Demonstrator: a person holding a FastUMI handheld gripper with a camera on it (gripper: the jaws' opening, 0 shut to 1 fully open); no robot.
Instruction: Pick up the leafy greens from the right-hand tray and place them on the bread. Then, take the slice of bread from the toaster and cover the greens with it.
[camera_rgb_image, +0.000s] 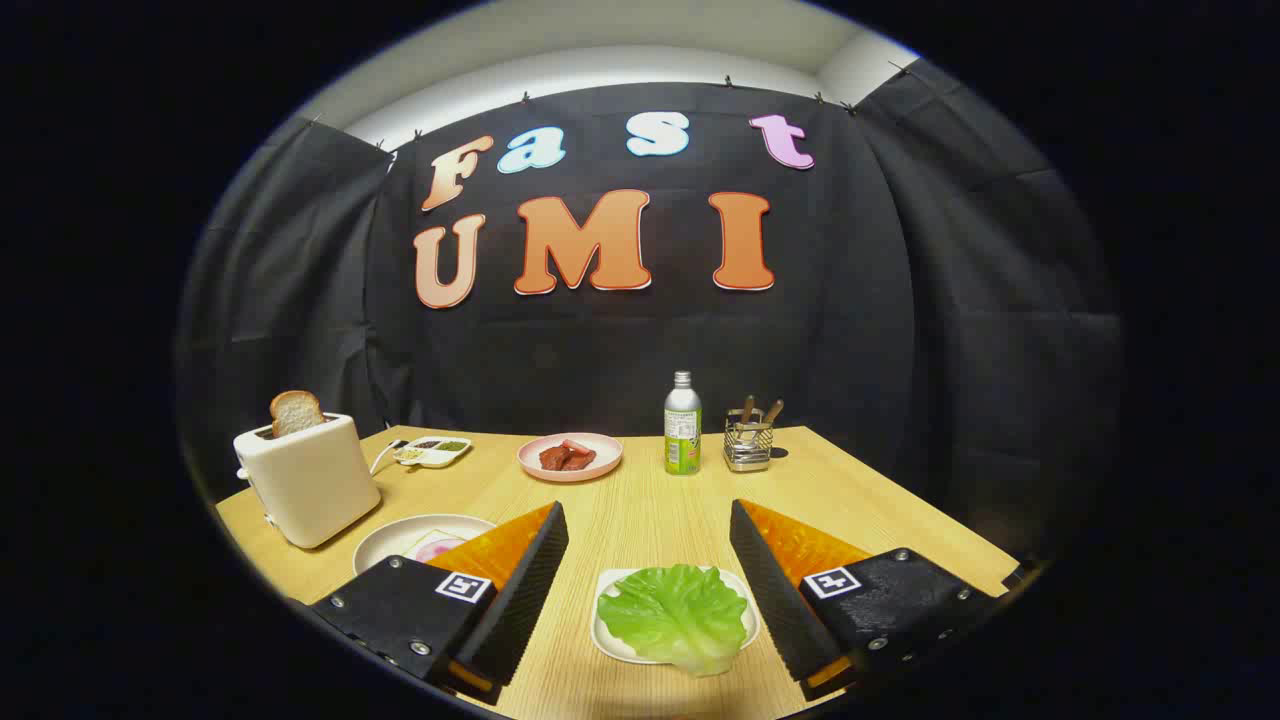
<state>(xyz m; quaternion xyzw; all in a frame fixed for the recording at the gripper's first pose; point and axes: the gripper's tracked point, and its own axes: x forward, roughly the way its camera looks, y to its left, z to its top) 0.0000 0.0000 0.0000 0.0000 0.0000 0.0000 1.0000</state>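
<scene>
A green lettuce leaf (678, 615) lies on a small white tray (610, 640) between my two fingers, close below them. My gripper (648, 530) is open, its fingers spread wide on either side of the leaf and touching nothing. Left of the left finger sits a round white plate (400, 540), partly hidden by that finger; something pale pink shows on it. Further left stands a cream toaster (308, 480) with a slice of bread (296, 412) sticking up from its slot.
Beyond the fingers stand a pink plate (570, 457) with red meat pieces, a green-labelled bottle (682, 424) and a metal utensil holder (748, 445). A small divided dish (432, 452) sits behind the toaster. The wooden table (640, 500) ends at black cloth walls.
</scene>
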